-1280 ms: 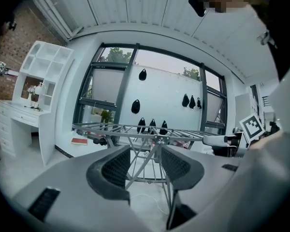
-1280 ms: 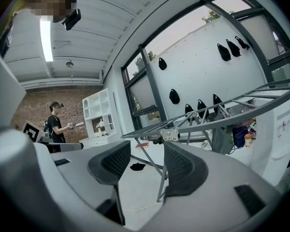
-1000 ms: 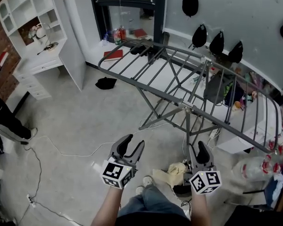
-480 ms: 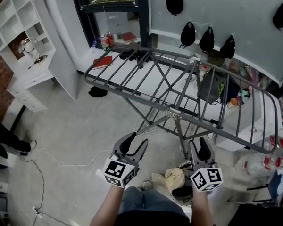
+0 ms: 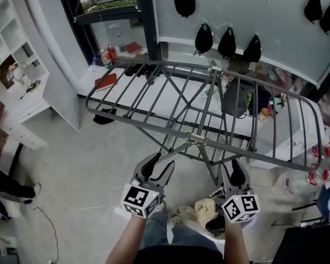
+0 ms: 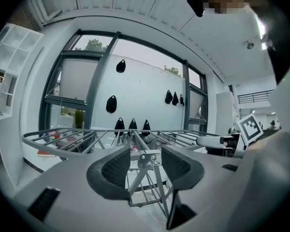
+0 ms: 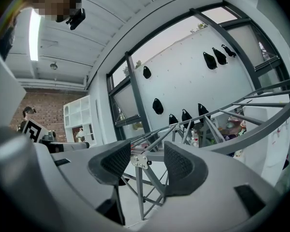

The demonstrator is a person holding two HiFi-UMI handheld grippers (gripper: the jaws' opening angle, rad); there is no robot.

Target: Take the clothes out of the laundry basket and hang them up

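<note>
1. The left tool [image 5: 161, 162] is held low in front of the person. Its jaws stand apart with nothing between the pads. In the left gripper view [image 6: 145, 163] only the rack's central bracket shows through the gap, well beyond it.
2. The right tool [image 5: 237, 170] is beside it at about the same height, also with its jaws parted and empty. The right gripper view [image 7: 144, 166] shows the same bracket and a leg of the frame past the pads.
3. Both tools point roughly level toward the grey drying rack [image 5: 209, 109]. It stands unfolded on the floor [image 5: 88, 164], and its rails are bare (no garment hangs on any of them).
4. A cream garment [image 5: 202, 209] lies crumpled low down between the two tools, by the person's legs [image 5: 170, 238]. A dark item [image 5: 214, 223] touches it. I cannot tell whether a basket holds them, because the right tool covers that spot.
5. Beyond the rack, black caps [image 5: 204, 37] hang on a white panel [image 5: 264, 10]. A red book [image 5: 106, 81] lies on the low ledge under the window, and a white shelf unit [image 5: 14, 43] stands at the left.
</note>
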